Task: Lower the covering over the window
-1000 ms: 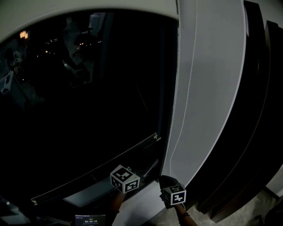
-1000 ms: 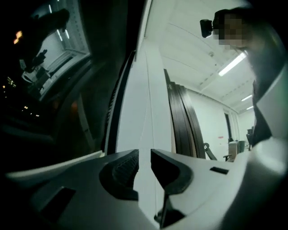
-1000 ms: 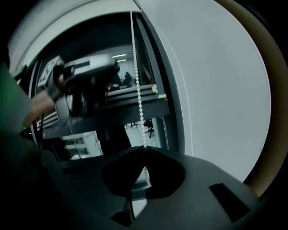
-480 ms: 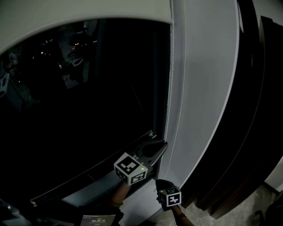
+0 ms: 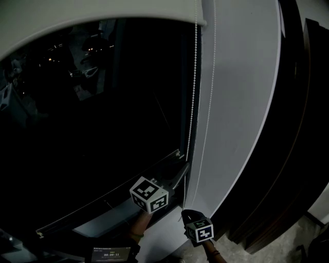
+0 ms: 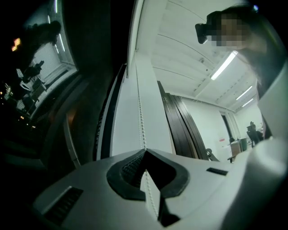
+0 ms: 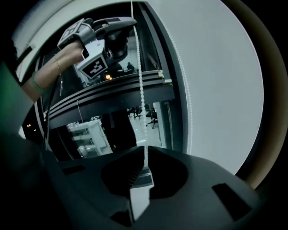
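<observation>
The white beaded pull chain (image 5: pixel 192 92) hangs vertically, long axis top to bottom, just right of the dark window glass (image 5: pixel 103 128). The left gripper (image 5: pixel 183 168) is clamped on its window-side strand. The right gripper (image 5: pixel 188 210), just below, is pinched on the same strand. Judged purpose: hand-over-hand hauling. The light roller blind (image 5: pixel 103 13) sits at the window's top, barely lowered.
</observation>
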